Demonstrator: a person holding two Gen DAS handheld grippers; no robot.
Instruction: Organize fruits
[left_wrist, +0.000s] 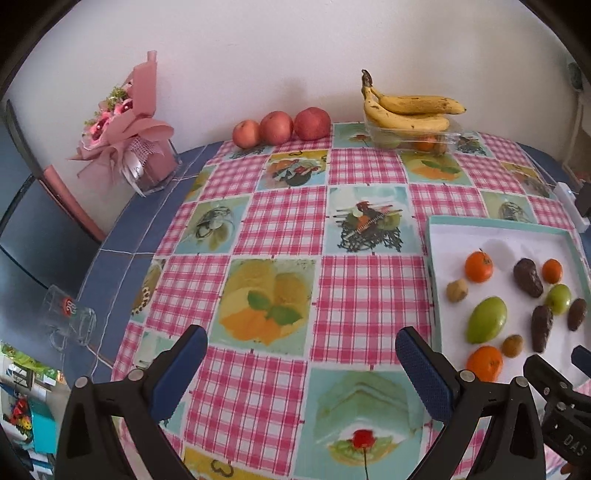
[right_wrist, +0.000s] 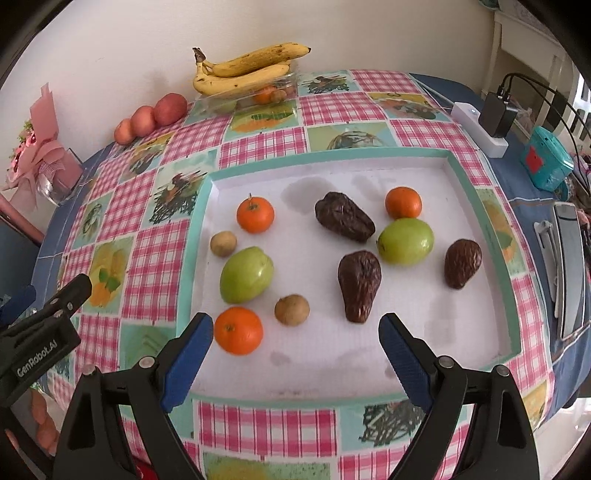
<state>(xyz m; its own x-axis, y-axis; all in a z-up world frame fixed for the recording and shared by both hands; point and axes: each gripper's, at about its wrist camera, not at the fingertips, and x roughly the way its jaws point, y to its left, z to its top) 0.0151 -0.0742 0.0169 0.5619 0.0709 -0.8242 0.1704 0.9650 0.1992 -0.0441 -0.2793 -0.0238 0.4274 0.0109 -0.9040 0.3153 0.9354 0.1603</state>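
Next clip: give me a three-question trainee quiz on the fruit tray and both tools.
1. How many oranges lie in the tray?
2. True or false: the right tool is clamped on a fruit.
3. Where do the bananas rest: A) in the tray, B) on a clear container by the wall, C) in the left tool?

Key: 1) three; 2) false, its jaws stand open and empty; 3) B

Home dining table w/ checked tablecloth, bouquet, bananas
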